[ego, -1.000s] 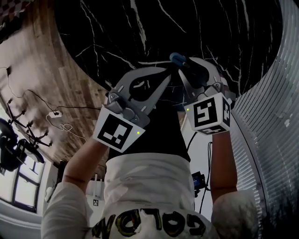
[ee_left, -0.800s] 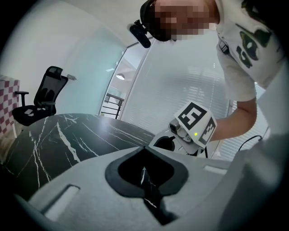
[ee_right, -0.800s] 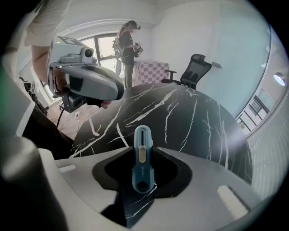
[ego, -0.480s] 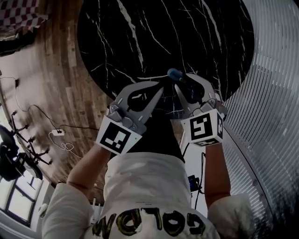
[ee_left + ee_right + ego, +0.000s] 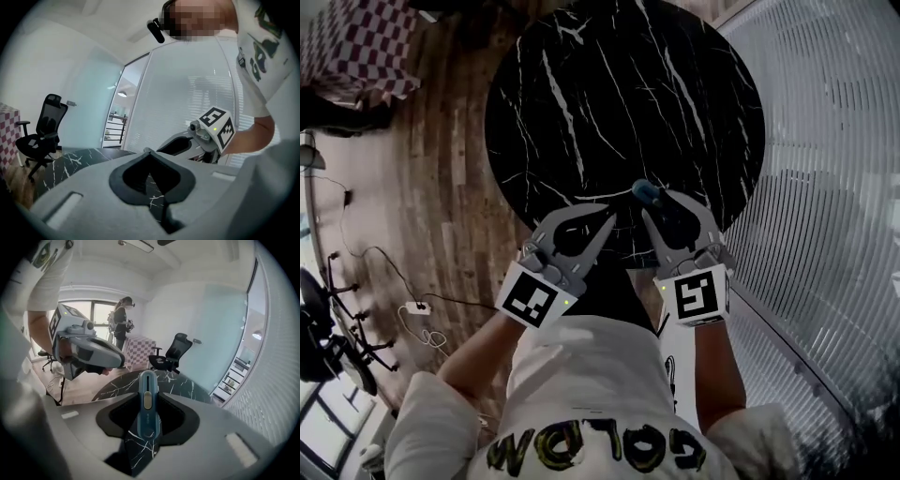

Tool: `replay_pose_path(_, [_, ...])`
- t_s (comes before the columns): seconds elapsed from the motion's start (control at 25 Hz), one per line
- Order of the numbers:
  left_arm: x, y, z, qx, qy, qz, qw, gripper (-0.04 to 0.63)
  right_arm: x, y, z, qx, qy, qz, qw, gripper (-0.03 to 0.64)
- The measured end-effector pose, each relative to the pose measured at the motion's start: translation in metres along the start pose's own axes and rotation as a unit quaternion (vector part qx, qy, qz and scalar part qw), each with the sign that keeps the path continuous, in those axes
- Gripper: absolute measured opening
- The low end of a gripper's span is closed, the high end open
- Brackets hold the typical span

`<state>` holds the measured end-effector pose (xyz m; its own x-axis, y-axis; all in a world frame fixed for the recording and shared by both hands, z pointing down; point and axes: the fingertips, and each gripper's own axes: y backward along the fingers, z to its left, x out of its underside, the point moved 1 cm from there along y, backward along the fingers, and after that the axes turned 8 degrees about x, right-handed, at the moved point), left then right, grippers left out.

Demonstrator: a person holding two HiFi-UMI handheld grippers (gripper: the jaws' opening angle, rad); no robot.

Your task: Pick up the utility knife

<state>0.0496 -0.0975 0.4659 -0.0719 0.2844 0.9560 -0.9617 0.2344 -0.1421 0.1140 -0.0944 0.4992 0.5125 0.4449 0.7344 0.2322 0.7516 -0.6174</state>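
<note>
2 grippers hang above the round table [image 5: 581, 94]. The right gripper [image 5: 659, 202] pinches the blue utility knife [image 5: 147, 404], clear of the table top. The left gripper [image 5: 609, 218] is pressed together, empty. Risk: the smooth knife body may pivot or slip between the pads and drop onto the table.

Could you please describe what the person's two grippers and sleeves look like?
Both the left gripper and right gripper are grey, with dark-lined, tapering jaws. Each carries a white cube printed with black square markers and a small green light. The person wears white short sleeves.
</note>
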Motion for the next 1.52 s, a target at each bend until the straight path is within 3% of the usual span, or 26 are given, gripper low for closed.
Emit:
replay_pose_path(0.36, [-0.072, 0.014, -0.035, -0.009, -0.001, -0.060, 0.9981, 0.003, -0.062, 0.068, -0.011, 0.036, -0.032, -0.124, 0.991, 0.130])
replay_pose_path(0.6, [-0.105, 0.023, -0.059, -0.004, -0.008, -0.079, 0.9968, 0.003, -0.101, 0.109, -0.019, 0.057, -0.135, -0.215, 0.966, 0.130])
replay_pose_path(0.96, [-0.140, 0.033, -0.077, 0.002, -0.008, -0.096, 0.9954, 0.003, -0.122, 0.155, -0.031, 0.072, -0.188, -0.268, 0.942, 0.130])
replay_pose_path(1.16, [-0.151, 0.039, -0.084, 0.002, -0.015, -0.091, 0.9957, 0.003, -0.125, 0.172, -0.036, 0.095, -0.170, -0.283, 0.939, 0.130])
replay_pose_path(1.36, [-0.166, 0.041, -0.095, 0.013, -0.028, -0.100, 0.9945, 0.003, -0.145, 0.197, -0.038, 0.096, -0.198, -0.321, 0.921, 0.130])
replay_pose_path(1.52, [-0.178, 0.044, -0.104, 0.020, -0.028, -0.113, 0.9930, 0.003, -0.156, 0.212, -0.036, 0.093, -0.200, -0.338, 0.915, 0.130])
